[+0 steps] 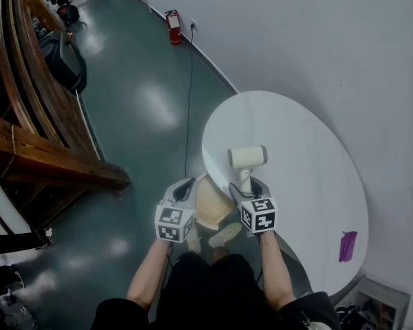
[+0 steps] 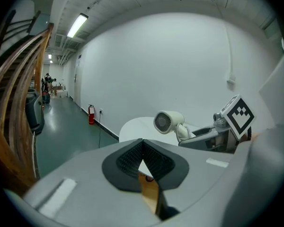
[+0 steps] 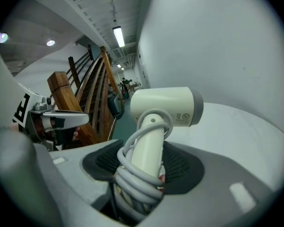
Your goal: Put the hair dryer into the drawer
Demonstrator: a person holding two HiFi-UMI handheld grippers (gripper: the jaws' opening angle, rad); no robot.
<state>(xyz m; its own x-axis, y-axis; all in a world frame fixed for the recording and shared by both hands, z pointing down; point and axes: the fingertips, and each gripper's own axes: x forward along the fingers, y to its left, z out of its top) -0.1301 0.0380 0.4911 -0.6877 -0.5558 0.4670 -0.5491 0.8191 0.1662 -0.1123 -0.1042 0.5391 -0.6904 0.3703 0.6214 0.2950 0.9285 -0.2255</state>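
Firmly, the right gripper (image 1: 246,186) clamped the hair dryer (image 1: 247,157) by its cord-wrapped handle (image 3: 146,148); it seemed light, stiff and top-heavy. The left gripper (image 1: 184,184) was closed, empty.

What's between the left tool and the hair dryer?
Head view: only a tan object, by the edge of the white table, shows between the left tool and the hair dryer. Left gripper view shows open air there.

Ceiling tubes (image 2: 79,25) bright; floor (image 1: 158,107) glare; fisheye edges
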